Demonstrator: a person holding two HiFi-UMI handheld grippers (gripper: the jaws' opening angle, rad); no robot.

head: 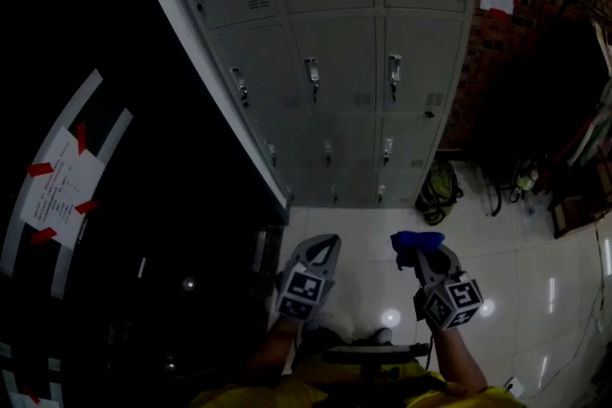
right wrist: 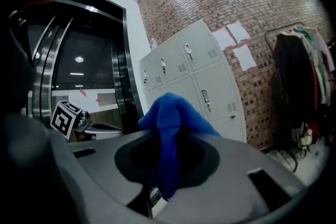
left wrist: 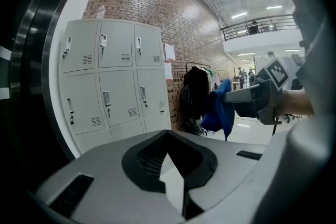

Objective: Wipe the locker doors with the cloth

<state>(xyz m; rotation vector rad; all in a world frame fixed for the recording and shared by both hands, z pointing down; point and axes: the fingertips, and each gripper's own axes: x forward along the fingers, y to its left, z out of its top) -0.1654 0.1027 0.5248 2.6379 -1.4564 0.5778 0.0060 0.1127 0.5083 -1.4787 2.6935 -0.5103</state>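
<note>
A block of grey locker doors [head: 344, 62] stands against the wall ahead, its handles facing me. It also shows in the left gripper view [left wrist: 110, 86] and the right gripper view [right wrist: 205, 81]. My right gripper [head: 426, 251] is shut on a blue cloth [head: 413, 240], which drapes over and hangs between its jaws [right wrist: 168, 128]. My left gripper [head: 323, 244] is held beside it, shut with nothing in it [left wrist: 168, 136]. Both grippers are well short of the lockers, above the floor. The left gripper view sees the cloth [left wrist: 220, 110] hanging from the right gripper [left wrist: 252, 99].
A dark glass panel [head: 143, 234] with a taped paper notice [head: 59, 186] runs along the left. A brick wall [head: 535, 14] with white papers stands to the right of the lockers. There is a clothes rack [right wrist: 296, 86], a bag [head: 438, 191] on the glossy white floor, and cables nearby.
</note>
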